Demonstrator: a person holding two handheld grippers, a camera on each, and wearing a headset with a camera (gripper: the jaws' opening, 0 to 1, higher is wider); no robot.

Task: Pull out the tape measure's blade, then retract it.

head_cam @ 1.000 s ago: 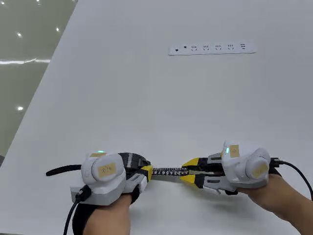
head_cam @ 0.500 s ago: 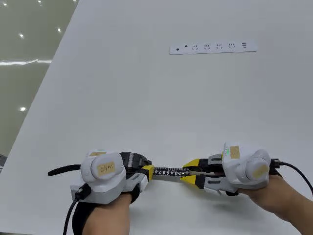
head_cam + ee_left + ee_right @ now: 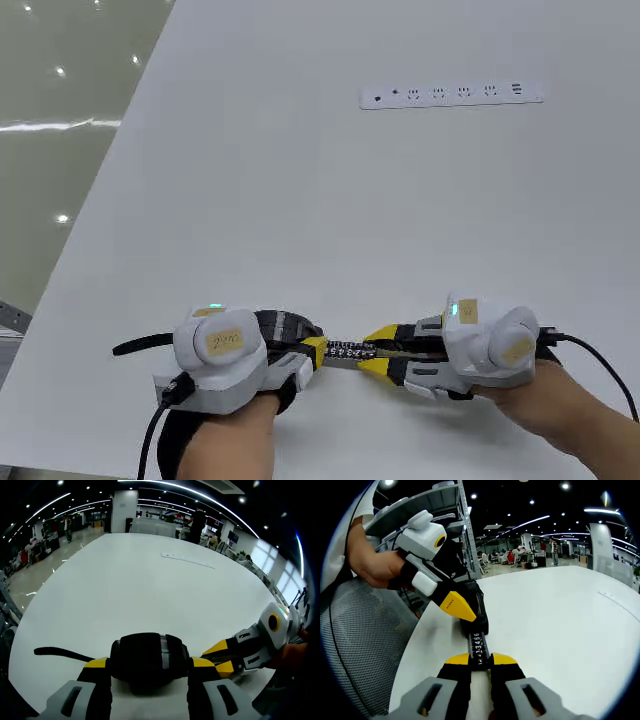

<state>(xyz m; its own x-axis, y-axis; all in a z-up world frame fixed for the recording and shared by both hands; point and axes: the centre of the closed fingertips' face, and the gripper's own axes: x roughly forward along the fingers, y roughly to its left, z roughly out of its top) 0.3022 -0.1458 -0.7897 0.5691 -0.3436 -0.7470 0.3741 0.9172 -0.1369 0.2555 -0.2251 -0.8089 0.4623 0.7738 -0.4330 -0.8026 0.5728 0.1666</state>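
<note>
Down by the near edge of the tabletop (image 3: pixel 300 200), the tape measure (image 3: pixel 150 657) sits on its side, a chunky black case with a grey band around it. The left gripper (image 3: pixel 150 666) has it clamped, one yellow-tipped jaw on each side of the case. A short bit of the blade (image 3: pixel 477 647) is pulled out to the right, and you can read the numbers on it in the right gripper view. The right gripper (image 3: pixel 480 661) has its jaws pinched together on the end of the blade, so the strip runs straight between the two grippers, just above the white surface as far as I can tell. The case's black wrist strap (image 3: pixel 140 345) trails off to the left, lying flat on the tabletop. Each gripper is held in one of the person's hands, with a cable coming off the back. Well apart from all that, a white power strip (image 3: pixel 452 95) lies further across the tabletop, toward the far side
</note>
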